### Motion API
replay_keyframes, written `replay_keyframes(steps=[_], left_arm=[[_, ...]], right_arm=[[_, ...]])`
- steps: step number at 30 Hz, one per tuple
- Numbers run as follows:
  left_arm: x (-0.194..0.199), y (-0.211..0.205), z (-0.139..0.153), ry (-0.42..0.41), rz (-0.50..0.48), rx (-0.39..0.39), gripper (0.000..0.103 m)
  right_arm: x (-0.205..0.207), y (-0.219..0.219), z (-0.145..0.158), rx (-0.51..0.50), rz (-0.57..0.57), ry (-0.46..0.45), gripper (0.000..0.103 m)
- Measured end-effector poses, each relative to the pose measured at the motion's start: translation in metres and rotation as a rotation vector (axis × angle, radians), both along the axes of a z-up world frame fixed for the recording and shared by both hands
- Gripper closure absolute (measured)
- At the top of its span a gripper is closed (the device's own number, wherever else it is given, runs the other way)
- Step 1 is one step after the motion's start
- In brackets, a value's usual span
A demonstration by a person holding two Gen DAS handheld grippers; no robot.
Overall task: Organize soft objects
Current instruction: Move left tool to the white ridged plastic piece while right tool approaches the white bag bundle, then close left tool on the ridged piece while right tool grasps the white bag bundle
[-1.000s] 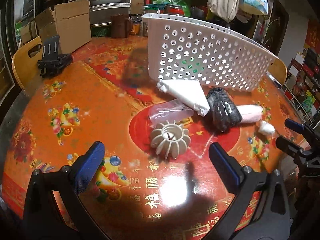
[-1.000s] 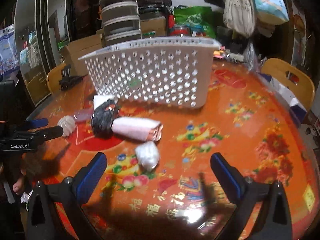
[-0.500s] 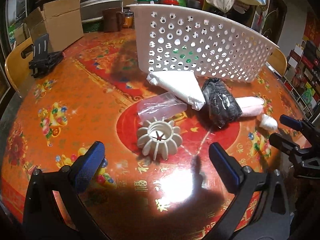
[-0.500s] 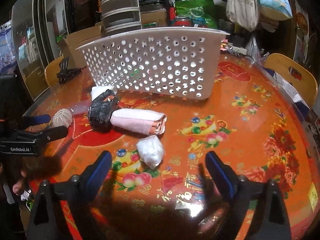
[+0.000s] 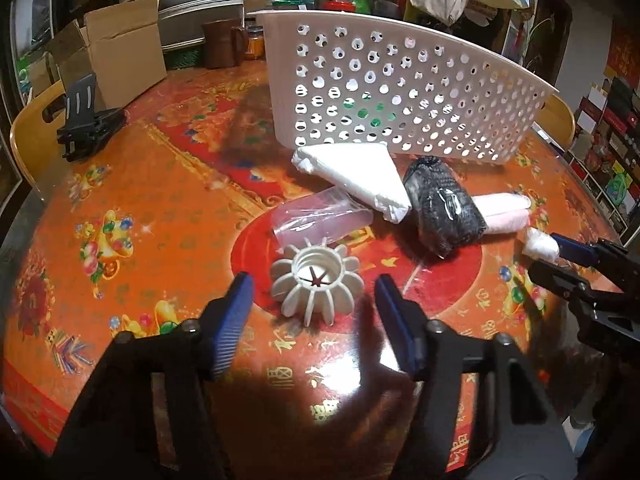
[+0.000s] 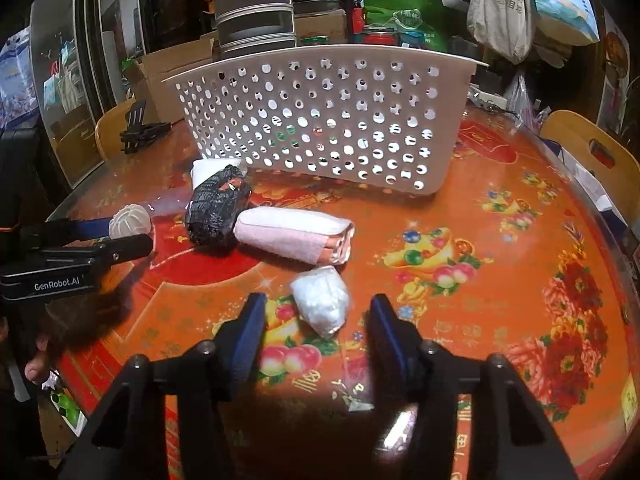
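1. The ribbed cream ball is sitting on the red disc at the centre of the table, and the left gripper is hovering with its blue pads on either side of it, jaws apart and not touching it.
2. The small white wrapped bundle is lying on the table just ahead of the right gripper, whose jaws are standing apart with the bundle partly between the tips, not clamped.
3. From the ribbed ball, a clear plastic cup is lying on its side at 12 o'clock, just beside it.
4. A white folded cloth is resting at 1 o'clock of the ball, its far corner reaching the foot of the white perforated basket.
5. A black mesh bundle is lying at 2 o'clock of the ball, touching the white cloth on one side and overlapping the pink rolled towel on the other.
6. In the right wrist view the pink towel is lying at 12 o'clock of the white bundle, near it but apart.
7. The basket is standing behind all of these, toward the far side of the table.
8. A black stand is sitting at the table's 10 o'clock edge, with a cardboard box behind it.
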State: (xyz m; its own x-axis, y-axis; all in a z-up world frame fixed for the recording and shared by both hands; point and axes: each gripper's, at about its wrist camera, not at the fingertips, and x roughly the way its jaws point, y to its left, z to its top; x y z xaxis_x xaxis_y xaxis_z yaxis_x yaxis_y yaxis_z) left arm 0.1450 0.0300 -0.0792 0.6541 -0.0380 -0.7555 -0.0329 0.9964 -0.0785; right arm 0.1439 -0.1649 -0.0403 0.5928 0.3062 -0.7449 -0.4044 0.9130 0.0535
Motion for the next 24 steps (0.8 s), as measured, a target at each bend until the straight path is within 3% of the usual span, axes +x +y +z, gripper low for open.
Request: replay_keyframes(steps=[4, 14, 24], left_arm=[[-0.005, -0.001, 0.000, -0.013, -0.008, 0.008, 0.061], [-0.015, 0.001, 0.006, -0.056, -0.007, 0.006, 0.061], [-0.026, 0.004, 0.024, -0.101, -0.004, 0.003, 0.061]], right_arm=[[0.000, 0.000, 0.000, -0.006, -0.004, -0.004, 0.056], [0.000, 0.001, 0.000, -0.022, -0.006, -0.014, 0.074], [-0.009, -0.003, 0.015, 0.014, -0.007, -0.064, 0.075]])
